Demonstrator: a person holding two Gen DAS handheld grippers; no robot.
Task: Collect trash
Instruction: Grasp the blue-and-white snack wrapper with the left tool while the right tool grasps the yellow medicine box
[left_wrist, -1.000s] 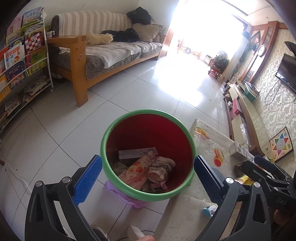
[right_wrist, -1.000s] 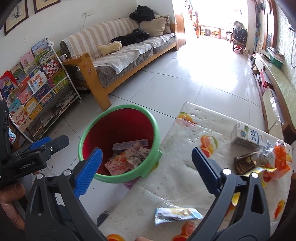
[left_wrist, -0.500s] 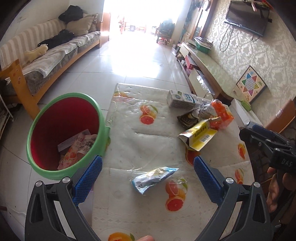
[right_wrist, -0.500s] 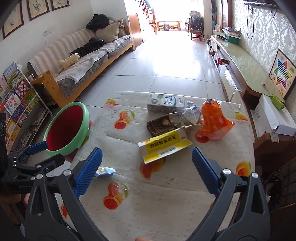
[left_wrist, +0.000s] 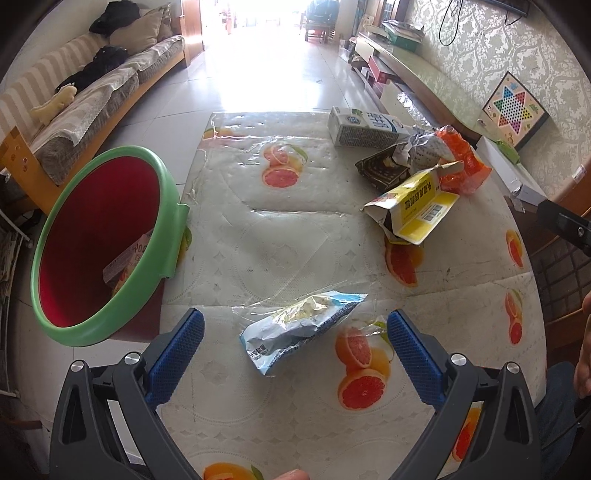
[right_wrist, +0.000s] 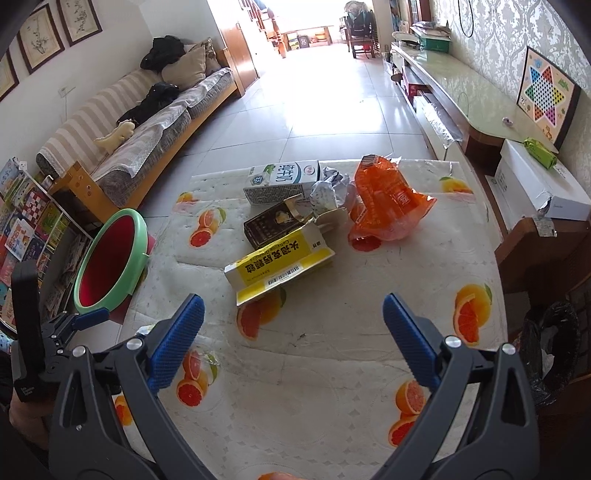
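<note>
- A crumpled blue-and-silver snack wrapper (left_wrist: 301, 326) lies on the near part of the table (left_wrist: 295, 240), on the orange-print tablecloth; it sits just beyond and between the blue pads of the left gripper (left_wrist: 295, 345), whose jaws are spread wide and hold nothing
- The right gripper (right_wrist: 291, 332) is also spread apart and empty, hovering over a bare stretch of cloth; only a scrap of the wrapper shows beside its left pad
- Farther right on the table lies a torn yellow carton (right_wrist: 279, 266); touching it behind are a dark flattened box (right_wrist: 267, 225), a crumpled wad of paper (right_wrist: 330, 190), a milk carton (right_wrist: 282, 181) on its side, and an orange plastic bag (right_wrist: 386, 205)
- The green-rimmed red bin (left_wrist: 99, 243) stands at the table's left edge, tilted toward the table; a printed packet (left_wrist: 125, 258) shows inside
- Beyond the bin a striped sofa (right_wrist: 147, 136) lines the left wall; a low cabinet (right_wrist: 461, 92) runs along the right
</note>
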